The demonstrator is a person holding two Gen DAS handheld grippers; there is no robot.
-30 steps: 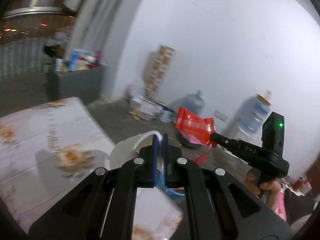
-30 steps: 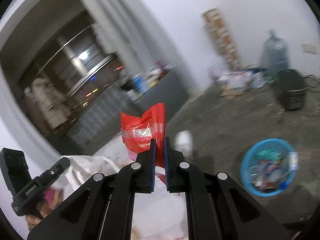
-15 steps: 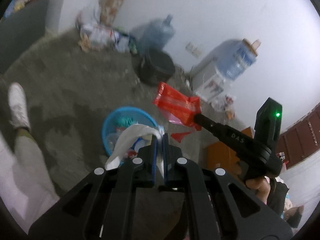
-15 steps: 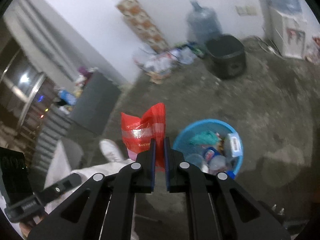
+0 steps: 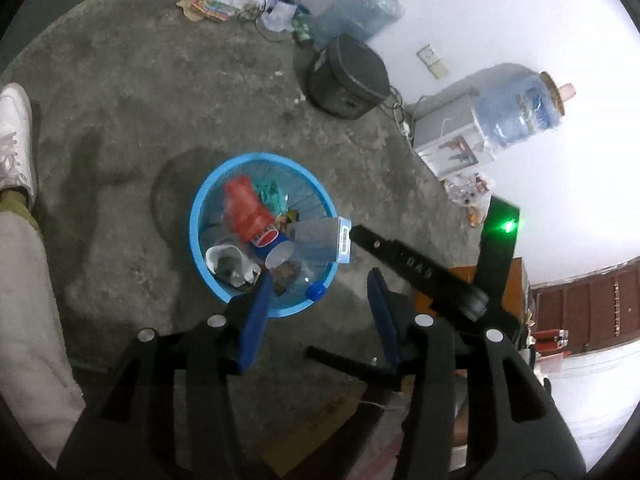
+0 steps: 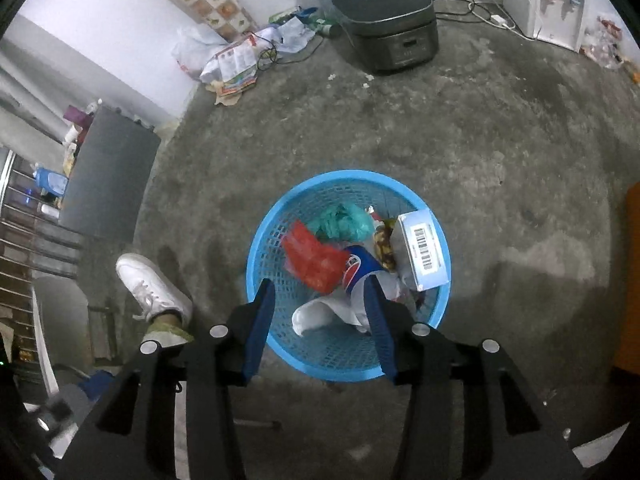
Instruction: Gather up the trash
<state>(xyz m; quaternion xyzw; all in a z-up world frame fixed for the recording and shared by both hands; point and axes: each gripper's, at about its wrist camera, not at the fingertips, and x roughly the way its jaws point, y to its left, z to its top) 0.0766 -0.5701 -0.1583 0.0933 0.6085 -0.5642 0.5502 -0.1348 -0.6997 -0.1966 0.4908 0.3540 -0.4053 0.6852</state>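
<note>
A blue plastic basket (image 5: pixel 200 208) (image 6: pixel 260 240) stands on the concrete floor and holds trash. In it lie the red wrapper (image 5: pixel 240 204) (image 6: pixel 312 260), the white crumpled paper (image 5: pixel 226 260) (image 6: pixel 316 316), a Pepsi bottle (image 6: pixel 356 268), a green bag (image 6: pixel 344 220) and a blue box with a barcode (image 6: pixel 424 252). My left gripper (image 5: pixel 318 312) is open and empty above the basket's near rim. My right gripper (image 6: pixel 320 320) is open and empty over the basket. The right gripper's body (image 5: pixel 420 268) shows in the left wrist view.
A dark rice cooker (image 6: pixel 388 24) sits on the floor at the back. Water jugs (image 5: pixel 360 4) and a dispenser (image 5: pixel 452 136) stand by the wall. Papers and bags (image 6: pixel 240 60) lie near the wall. A white shoe (image 6: pixel 152 288) stands left of the basket.
Both grippers have opened. The red wrapper and the white paper left the jaws and now lie in the blue basket. Both views now point down at the basket.
</note>
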